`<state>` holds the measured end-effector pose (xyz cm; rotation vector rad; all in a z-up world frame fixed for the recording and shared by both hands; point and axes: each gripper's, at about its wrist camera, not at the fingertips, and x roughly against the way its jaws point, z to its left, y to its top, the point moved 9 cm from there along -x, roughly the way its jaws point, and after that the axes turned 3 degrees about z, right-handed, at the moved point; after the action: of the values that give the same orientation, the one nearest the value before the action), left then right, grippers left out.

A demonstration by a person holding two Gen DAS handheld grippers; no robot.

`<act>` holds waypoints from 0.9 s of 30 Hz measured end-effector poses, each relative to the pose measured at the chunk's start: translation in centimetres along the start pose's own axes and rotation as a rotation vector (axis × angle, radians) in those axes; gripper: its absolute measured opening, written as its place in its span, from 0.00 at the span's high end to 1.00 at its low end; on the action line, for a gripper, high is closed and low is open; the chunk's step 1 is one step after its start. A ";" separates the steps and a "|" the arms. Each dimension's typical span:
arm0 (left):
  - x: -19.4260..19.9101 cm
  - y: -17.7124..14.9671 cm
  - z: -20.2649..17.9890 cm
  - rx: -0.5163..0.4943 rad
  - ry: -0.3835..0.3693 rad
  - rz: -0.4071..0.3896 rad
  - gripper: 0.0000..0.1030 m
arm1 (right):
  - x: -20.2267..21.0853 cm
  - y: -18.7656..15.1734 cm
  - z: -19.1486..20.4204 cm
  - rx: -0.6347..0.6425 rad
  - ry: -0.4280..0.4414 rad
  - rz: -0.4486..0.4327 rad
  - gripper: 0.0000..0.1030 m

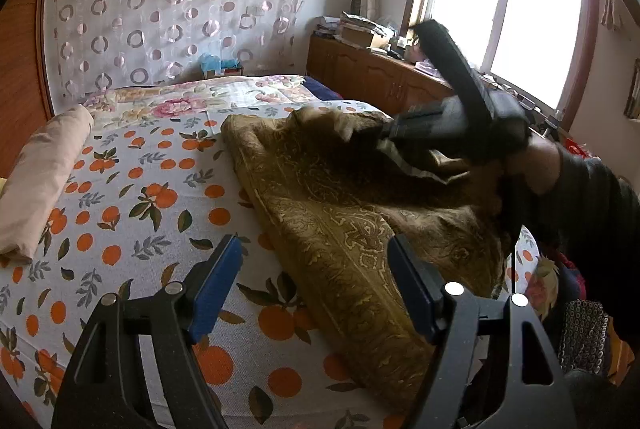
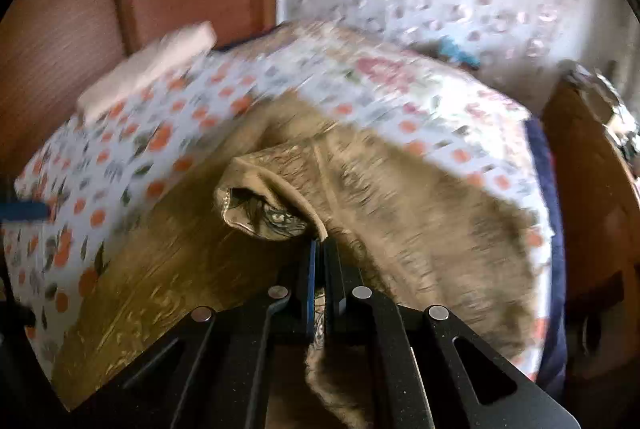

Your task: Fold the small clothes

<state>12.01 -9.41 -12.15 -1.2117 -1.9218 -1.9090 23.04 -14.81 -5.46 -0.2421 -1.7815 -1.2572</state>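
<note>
A brown-gold patterned garment (image 1: 340, 213) lies on the bed sheet printed with oranges (image 1: 132, 189). My left gripper (image 1: 316, 253) is open and empty, hovering just above the garment's near left edge. My right gripper (image 2: 320, 249) is shut on a fold of the garment (image 2: 272, 197) and lifts it above the bed; it shows blurred in the left wrist view (image 1: 384, 133), over the garment's far right part. The right wrist view is motion-blurred.
A rolled beige cloth (image 1: 44, 173) lies along the bed's left side. A floral quilt (image 1: 200, 97) sits at the head of the bed. A wooden cabinet (image 1: 380, 77) with clutter stands under the window at the right. Dark clothes (image 1: 584, 333) lie at the bed's right edge.
</note>
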 end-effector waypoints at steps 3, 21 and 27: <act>-0.2 0.0 -0.1 -0.001 -0.003 0.001 0.26 | 1.1 1.2 -3.5 -0.042 -0.076 -0.028 0.97; -1.0 -1.0 -0.4 -0.013 -0.015 0.044 0.26 | 5.6 -2.9 -10.6 -0.250 -0.172 -0.056 0.85; -1.5 -2.7 -0.5 -0.034 0.005 0.090 0.26 | 7.7 -9.2 -7.1 -0.177 -0.090 -0.040 0.48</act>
<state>11.14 -10.05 -15.07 -1.2788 -1.8068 -1.9047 17.04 -27.45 -5.09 -0.3699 -1.7593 -1.4552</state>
